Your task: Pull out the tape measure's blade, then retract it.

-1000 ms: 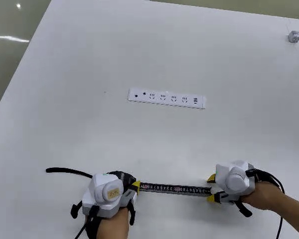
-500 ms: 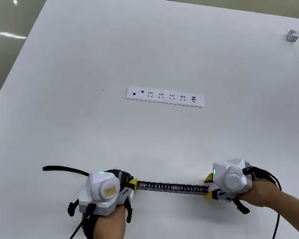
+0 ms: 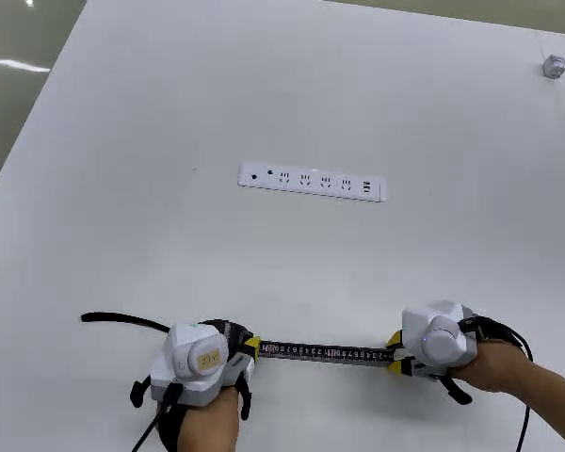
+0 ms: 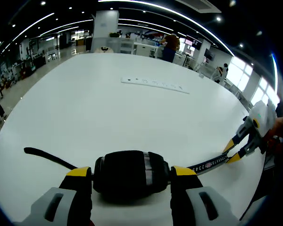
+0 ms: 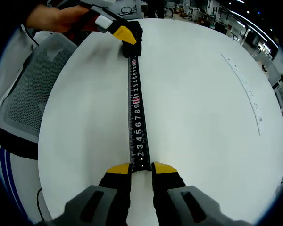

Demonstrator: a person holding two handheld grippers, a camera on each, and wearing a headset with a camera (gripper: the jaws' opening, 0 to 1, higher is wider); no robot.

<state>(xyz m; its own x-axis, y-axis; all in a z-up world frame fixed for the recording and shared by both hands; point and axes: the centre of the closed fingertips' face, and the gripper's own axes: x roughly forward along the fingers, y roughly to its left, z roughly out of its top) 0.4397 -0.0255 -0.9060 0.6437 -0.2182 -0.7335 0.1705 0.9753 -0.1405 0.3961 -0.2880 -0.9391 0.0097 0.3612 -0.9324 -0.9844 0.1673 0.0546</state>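
The black tape measure case [image 4: 131, 172] lies on the white table near its front edge, clamped between the yellow-tipped jaws of my left gripper [image 4: 131, 173] [image 3: 248, 347]. Its dark numbered blade [image 3: 325, 354] [image 5: 137, 125] stretches flat along the table to the right. My right gripper [image 5: 142, 167] [image 3: 394, 352] is shut on the blade's end. The case's black wrist strap [image 4: 45, 156] [image 3: 122, 321] trails to the left. In the right gripper view the case [image 5: 133, 41] shows at the blade's far end.
A white power strip [image 3: 311, 182] lies in the middle of the table [image 3: 169, 141], well beyond the tape. A small grey object [image 3: 554, 66] sits at the far right corner. A mesh chair [image 5: 33, 89] stands beside the table's near edge.
The right gripper has drifted slightly left toward the case, so a little less blade shows between the grippers. The left gripper keeps its hold on the case.
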